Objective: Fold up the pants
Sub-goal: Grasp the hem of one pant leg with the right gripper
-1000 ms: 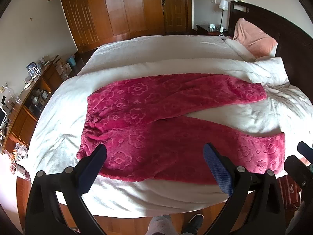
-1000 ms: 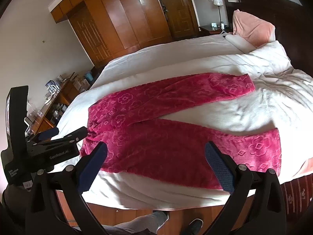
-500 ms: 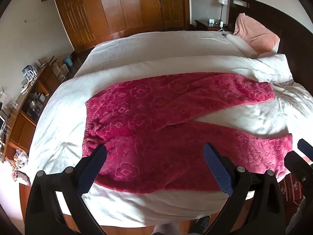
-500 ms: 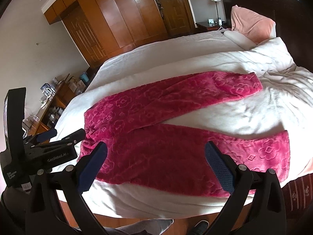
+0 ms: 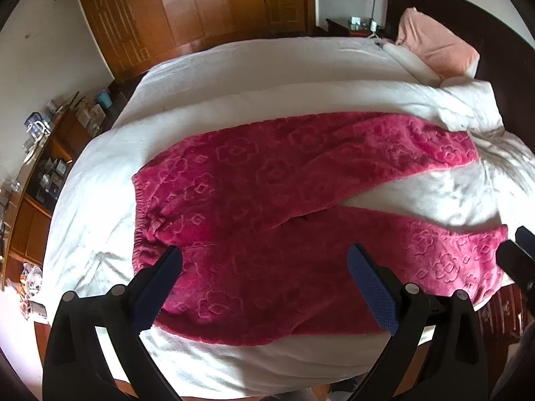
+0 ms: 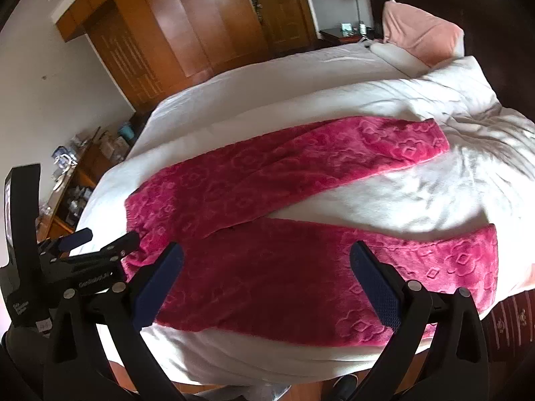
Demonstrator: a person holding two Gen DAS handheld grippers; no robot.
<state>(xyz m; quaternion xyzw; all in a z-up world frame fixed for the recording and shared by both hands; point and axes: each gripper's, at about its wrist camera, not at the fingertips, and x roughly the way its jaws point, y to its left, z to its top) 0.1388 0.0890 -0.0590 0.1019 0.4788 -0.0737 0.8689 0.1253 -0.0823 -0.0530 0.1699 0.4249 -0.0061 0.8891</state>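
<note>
Left gripper (image 5: 264, 267): spread wide, empty, lower centre, above waist end, likely lining up a grab.
Pants (image 5: 267, 220): pink fleece, flat, legs splayed in a V across frame centre, unfolded.
Right gripper (image 6: 267, 267): fingers apart, empty, over near leg.
Surface: white bed (image 5: 267, 73).
Room: wooden wardrobe (image 6: 187, 33) upper left; pink pillow (image 6: 418, 36) upper right.

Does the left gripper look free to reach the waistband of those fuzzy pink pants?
Probably yes: the left gripper hangs open above the fuzzy pink pants, with nothing visible between it and the waistband.
</note>
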